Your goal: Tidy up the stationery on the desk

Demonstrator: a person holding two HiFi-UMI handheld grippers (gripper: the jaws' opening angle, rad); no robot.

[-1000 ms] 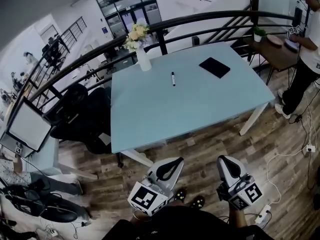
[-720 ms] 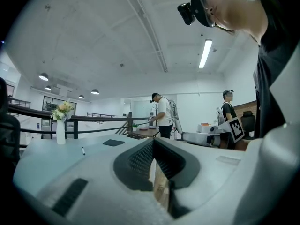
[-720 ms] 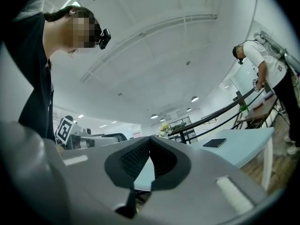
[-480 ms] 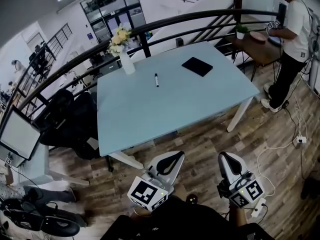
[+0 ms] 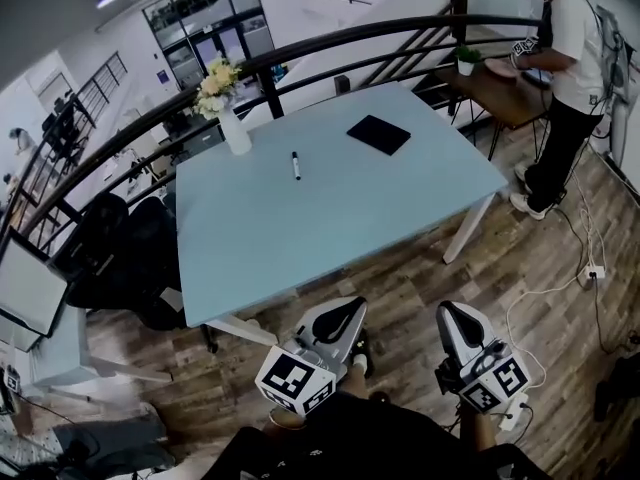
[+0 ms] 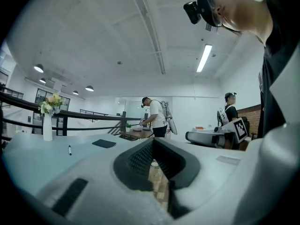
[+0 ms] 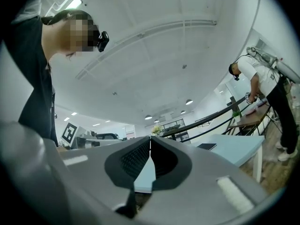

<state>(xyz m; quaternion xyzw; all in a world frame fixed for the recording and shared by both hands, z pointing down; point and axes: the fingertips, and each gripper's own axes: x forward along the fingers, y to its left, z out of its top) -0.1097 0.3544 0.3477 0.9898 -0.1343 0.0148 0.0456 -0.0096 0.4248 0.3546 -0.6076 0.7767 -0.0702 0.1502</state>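
A pale blue desk [image 5: 330,218] stands ahead of me. On it lie a black marker pen [image 5: 296,165] near the middle back and a black notebook [image 5: 379,134] toward the back right. Both show small in the left gripper view: the pen [image 6: 70,149] and the notebook [image 6: 104,143]. My left gripper [image 5: 342,313] and right gripper [image 5: 449,317] are held low in front of me, well short of the desk's near edge, over the wooden floor. Both are shut with nothing between the jaws.
A white vase of flowers [image 5: 226,108] stands at the desk's back left corner. A curved black railing [image 5: 300,53] runs behind it. Black office chairs [image 5: 120,258] sit left of the desk. A person [image 5: 570,78] stands at a small wooden table [image 5: 500,83] at the right; cables lie on the floor.
The desk has shifted left and slightly closer in the head view as I moved. Both grippers stay low and shut.
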